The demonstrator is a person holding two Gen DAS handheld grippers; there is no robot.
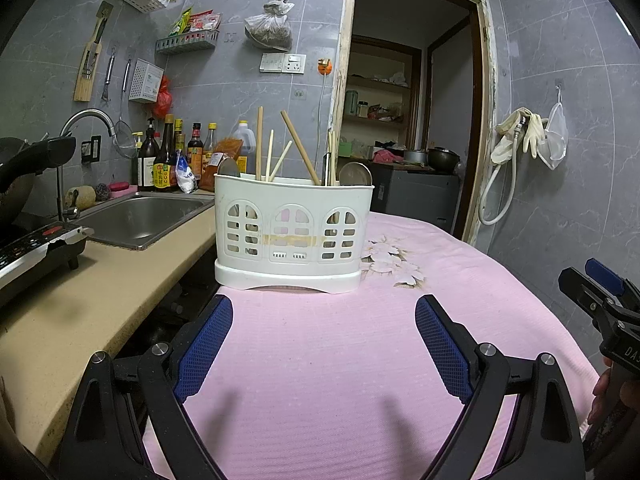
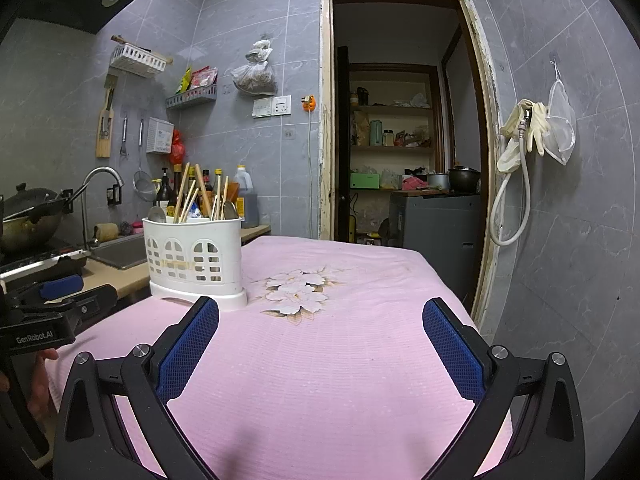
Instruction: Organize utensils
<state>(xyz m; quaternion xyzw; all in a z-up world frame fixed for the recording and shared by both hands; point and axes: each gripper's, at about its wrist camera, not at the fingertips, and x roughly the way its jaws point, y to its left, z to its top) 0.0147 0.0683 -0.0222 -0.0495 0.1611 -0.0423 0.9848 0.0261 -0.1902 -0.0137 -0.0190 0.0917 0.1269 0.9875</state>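
Currently both claws are hovering over the pink quilted cloth with a flower print (image 1: 320,360), nothing gripped. Left gripper (image 1: 324,320) is gaping wide, white slotted plastic caddy (image 1: 294,236) dead ahead of it. Right gripper (image 2: 320,320) is equally wide, caddy ahead-left. Wooden chopsticks (image 1: 298,148) and steel spoons (image 1: 355,174) are standing mixed inside; judgement: steady the caddy with left, pinching one chopstick high with right.

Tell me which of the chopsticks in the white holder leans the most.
The thick brown chopstick right of centre in the white holder. It slants steeply, its top tipped toward the sink side, while the pale chopstick beside it stands almost upright.
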